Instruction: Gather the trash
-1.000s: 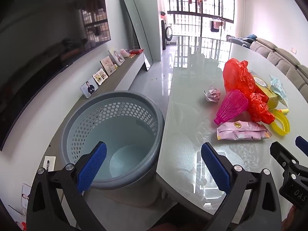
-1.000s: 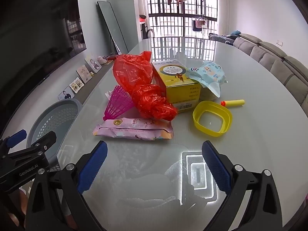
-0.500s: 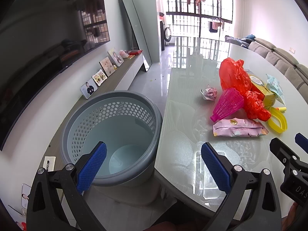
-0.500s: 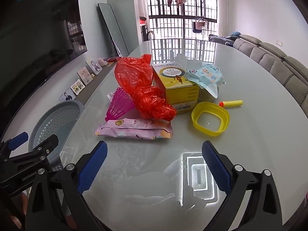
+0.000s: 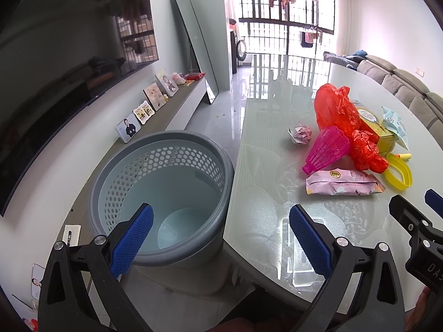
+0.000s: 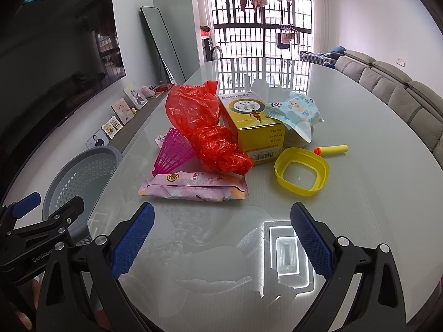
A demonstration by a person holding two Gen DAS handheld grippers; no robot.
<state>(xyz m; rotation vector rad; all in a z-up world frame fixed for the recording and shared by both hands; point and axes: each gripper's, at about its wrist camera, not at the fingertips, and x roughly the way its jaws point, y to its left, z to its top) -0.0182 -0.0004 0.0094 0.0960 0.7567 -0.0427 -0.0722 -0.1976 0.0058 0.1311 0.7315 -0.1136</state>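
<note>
While both claws gape empty | L gripper (image 5: 220,236) straddles basket (image 5: 163,166) rim/table (image 6: 360,193) edge | R gripper (image 6: 221,236) faces bare glass | pink wrapper (image 6: 193,188) long axis left-right

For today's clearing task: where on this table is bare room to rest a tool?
Bare glass lies between the pink wrapper and the right tool, and beyond the yellow ring toward the sofa. Crowded: around the red bag and yellow box.

Daylight pours through a barred window (image 6: 261,27) hung with laundry, glaring off the glossy tabletop (image 6: 360,193) and tiled floor (image 5: 221,121); a grey sofa (image 6: 393,91) lines one wall, a dark television (image 5: 69,83), leaning mirror (image 5: 193,47) and framed photos (image 5: 151,99) the other
</note>
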